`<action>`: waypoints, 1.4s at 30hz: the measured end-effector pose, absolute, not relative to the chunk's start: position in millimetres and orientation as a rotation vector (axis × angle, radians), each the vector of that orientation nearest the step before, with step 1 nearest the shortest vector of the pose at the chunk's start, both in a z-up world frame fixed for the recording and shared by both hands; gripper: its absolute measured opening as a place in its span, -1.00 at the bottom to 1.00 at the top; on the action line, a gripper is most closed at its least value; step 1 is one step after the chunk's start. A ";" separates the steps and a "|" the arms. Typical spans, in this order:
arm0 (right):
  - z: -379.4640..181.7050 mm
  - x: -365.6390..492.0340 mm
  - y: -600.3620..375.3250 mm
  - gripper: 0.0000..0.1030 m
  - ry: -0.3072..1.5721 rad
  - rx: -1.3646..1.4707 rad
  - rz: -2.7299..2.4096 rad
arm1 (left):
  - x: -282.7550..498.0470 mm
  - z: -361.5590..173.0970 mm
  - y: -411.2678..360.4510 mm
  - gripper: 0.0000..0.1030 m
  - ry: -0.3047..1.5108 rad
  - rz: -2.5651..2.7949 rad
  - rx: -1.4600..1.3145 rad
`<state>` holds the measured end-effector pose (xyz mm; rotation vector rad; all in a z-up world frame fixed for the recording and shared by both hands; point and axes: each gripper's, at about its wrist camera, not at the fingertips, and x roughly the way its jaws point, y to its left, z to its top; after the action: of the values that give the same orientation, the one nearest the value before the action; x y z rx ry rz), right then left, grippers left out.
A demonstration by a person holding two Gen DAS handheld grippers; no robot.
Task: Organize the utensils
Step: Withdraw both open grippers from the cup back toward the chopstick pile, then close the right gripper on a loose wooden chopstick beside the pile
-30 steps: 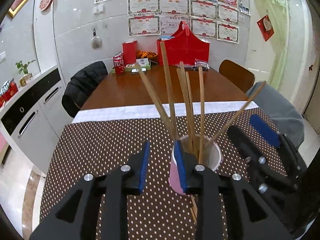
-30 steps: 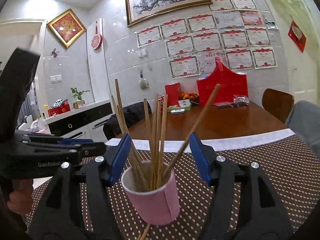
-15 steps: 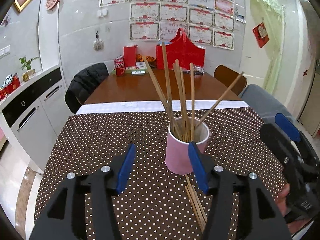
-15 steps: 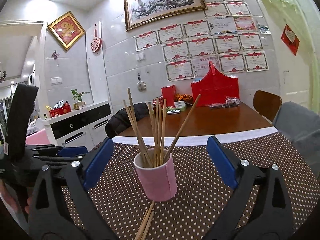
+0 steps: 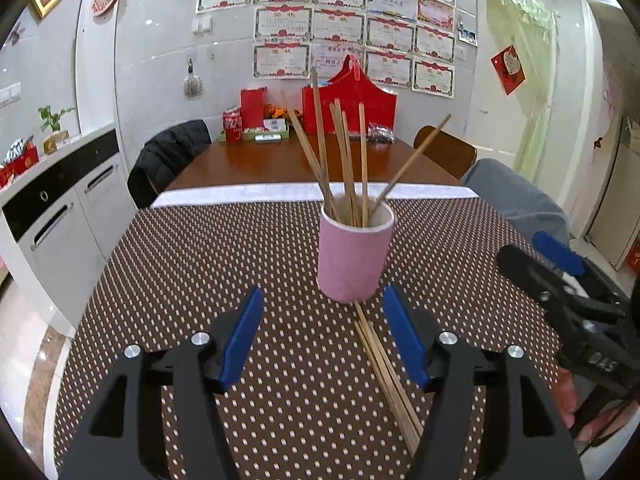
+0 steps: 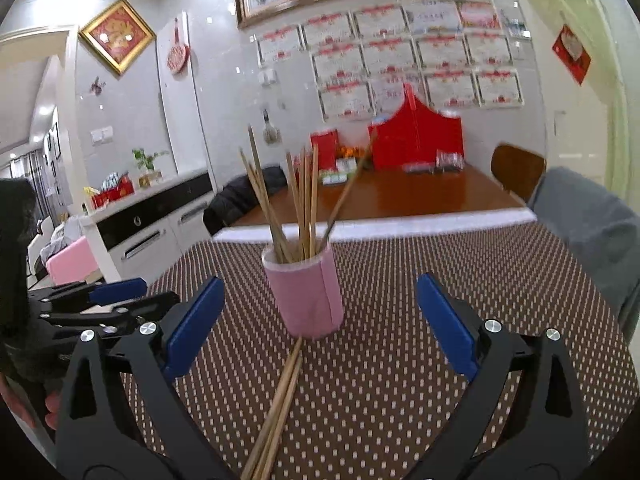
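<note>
Now both tongs, left (image 5: 322,330) and right (image 6: 320,322), gape empty before the cup (image 5: 354,256).

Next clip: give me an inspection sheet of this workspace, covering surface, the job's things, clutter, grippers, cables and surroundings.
Surface: brown polka-dot tablecloth over a wooden table.
Job's things: pink cup upright, holding several chopsticks; loose chopsticks lie flat on the cloth, one end at the cup's base.
Clutter: red gift bag, red box, soda can at the far end.
Grippers: left gripper open, empty, jaws just opened, short of the cup; right gripper open, empty, also just opened.
Cables: nothing seen.
Surroundings: certificates on the wall, cabinet, chairs with a dark jacket.
</note>
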<state>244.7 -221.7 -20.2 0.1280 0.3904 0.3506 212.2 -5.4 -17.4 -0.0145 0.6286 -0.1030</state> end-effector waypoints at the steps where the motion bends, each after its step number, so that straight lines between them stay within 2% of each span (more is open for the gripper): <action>1: -25.8 246.2 -221.6 0.84 0.422 0.127 0.348 | 210.0 -20.3 -5.2 0.22 0.632 -0.106 -0.015; 14: -105.9 270.8 -208.1 0.84 0.795 0.107 0.307 | 198.3 -71.1 10.7 0.22 0.739 -0.095 -0.049; 19: -120.9 276.9 -196.5 0.84 0.876 0.053 0.294 | 200.5 -85.8 19.6 0.22 0.775 -0.092 -0.076; 40: -128.8 300.2 -134.6 0.86 0.932 -0.247 0.127 | 192.2 -118.9 34.2 0.22 0.845 -0.142 -0.163; 42: -126.3 303.3 -129.1 0.46 0.931 -0.245 0.174 | 191.6 -119.2 33.3 0.22 0.851 -0.144 -0.161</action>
<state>303.3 -129.1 -126.3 -0.2448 0.9310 0.1736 191.6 33.3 -119.2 -0.1606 0.8513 -0.1443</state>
